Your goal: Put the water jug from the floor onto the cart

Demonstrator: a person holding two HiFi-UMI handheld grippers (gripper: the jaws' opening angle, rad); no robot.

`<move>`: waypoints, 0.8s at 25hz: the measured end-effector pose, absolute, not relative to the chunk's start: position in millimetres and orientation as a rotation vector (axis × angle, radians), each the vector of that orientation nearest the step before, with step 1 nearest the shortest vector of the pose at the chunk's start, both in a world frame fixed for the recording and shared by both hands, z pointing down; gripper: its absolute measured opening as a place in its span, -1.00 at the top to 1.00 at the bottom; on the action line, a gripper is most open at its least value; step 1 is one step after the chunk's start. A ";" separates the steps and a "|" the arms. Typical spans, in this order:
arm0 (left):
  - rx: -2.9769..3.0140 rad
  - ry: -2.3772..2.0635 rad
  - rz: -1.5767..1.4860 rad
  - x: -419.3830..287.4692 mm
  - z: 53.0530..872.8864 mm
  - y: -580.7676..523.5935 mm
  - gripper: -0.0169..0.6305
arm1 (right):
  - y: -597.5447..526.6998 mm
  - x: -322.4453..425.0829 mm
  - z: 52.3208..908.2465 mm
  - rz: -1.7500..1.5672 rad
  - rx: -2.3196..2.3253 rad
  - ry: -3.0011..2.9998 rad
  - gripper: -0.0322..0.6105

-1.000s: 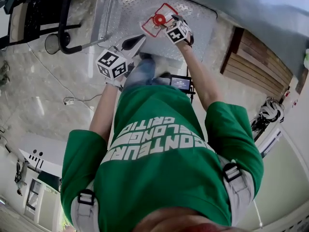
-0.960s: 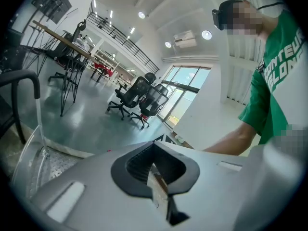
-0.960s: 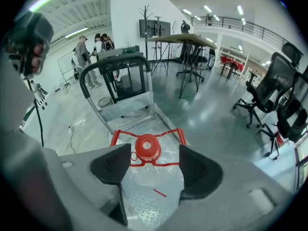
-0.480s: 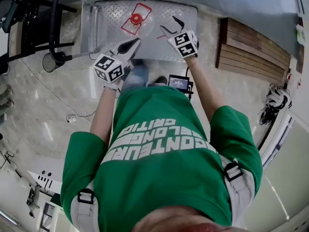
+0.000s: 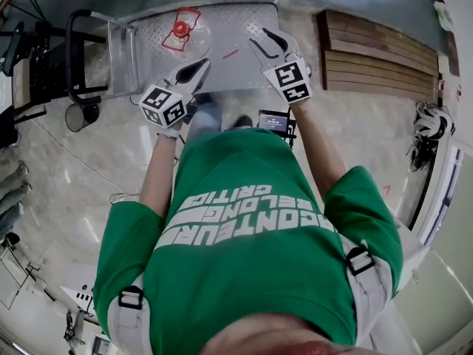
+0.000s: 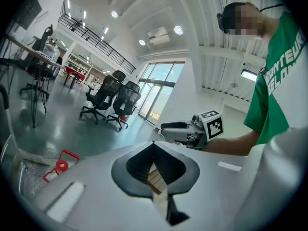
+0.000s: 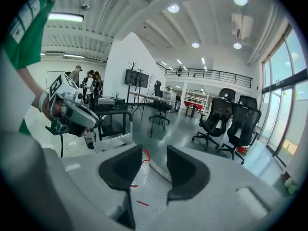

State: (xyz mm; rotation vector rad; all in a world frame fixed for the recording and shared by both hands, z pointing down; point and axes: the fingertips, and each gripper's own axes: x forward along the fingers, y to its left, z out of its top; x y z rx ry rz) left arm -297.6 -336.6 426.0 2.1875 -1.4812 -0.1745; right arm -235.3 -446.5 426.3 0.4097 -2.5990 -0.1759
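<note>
The water jug already sits on the cart deck in the upper left of the head view, red cap toward the camera (so apparently upright), up and left of both claws and touching neither. The left gripper is the nearer, jaws together and empty. The right gripper, at upper centre, has just been closing partway with nothing between its jaws.

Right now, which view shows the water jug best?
The head view: the water jug shows whole from above, red cap, on the cart. The left gripper view catches it at its edge; the right gripper view shows only a sliver.
</note>
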 end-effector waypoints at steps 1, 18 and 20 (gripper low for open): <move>2.201 -1.471 -0.166 -290.4 424.0 -335.4 0.91 | -442.4 -226.4 421.8 -0.179 0.425 -2.608 0.45; 2.297 -1.352 -0.104 -178.0 430.1 -294.3 0.91 | -376.7 -92.6 429.7 -0.108 0.524 -2.616 0.92; 2.306 -1.333 -0.103 -166.7 431.5 -291.0 0.91 | -370.2 -81.8 433.2 -0.095 0.528 -2.610 0.92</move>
